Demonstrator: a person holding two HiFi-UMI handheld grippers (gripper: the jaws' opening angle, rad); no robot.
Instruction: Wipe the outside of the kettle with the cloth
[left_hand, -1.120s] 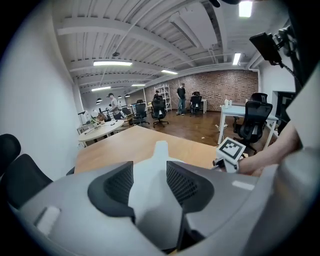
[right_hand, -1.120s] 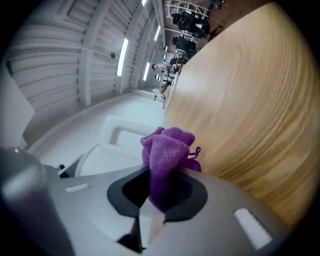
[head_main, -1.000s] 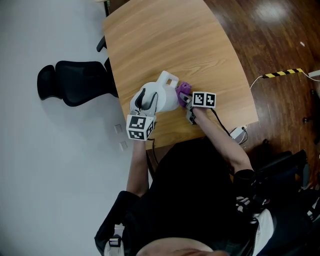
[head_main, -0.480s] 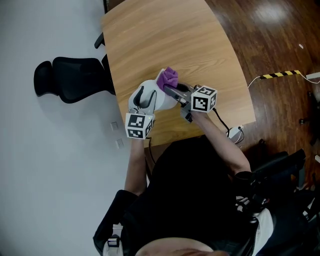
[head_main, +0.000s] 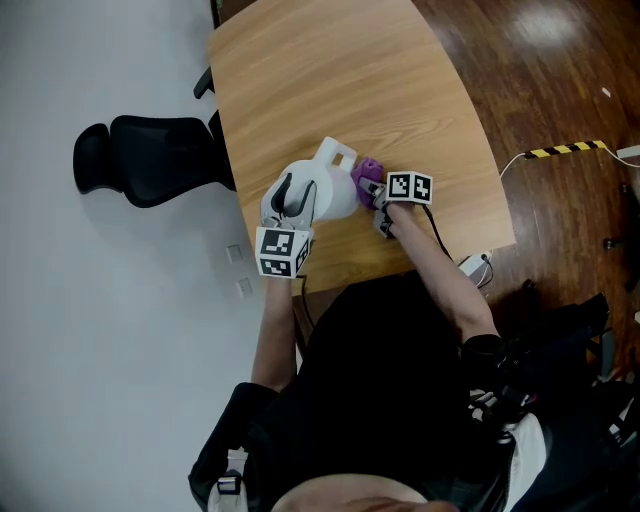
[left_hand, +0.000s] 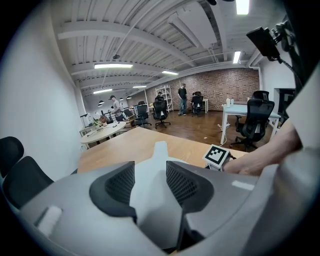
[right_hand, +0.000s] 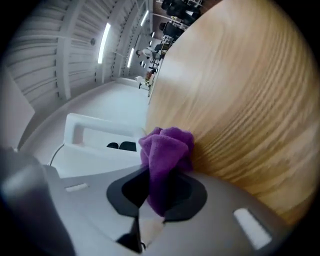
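A: On the left, your left gripper has its fingers clamped on the white handle of the kettle. They have just been closing a little tighter, with the handle between them.

B: That's the right place to take it. The kettle stands by the counter's near edge, toward its left corner. Expect a hard, smooth shell, probably light if it's empty. It could skid or tip under a sideways push, so brace it by that handle.

A: Just right of it, the purple cloth is bunched against the kettle's side. It looks soft and floppy, so wipe with the wad, not a loose corner.

B: Your right gripper has its fingers pinched shut on that cloth.

A: As for writing, you'll find no brand or label readable on the kettle or cloth, only square markers on your grippers' cubes.
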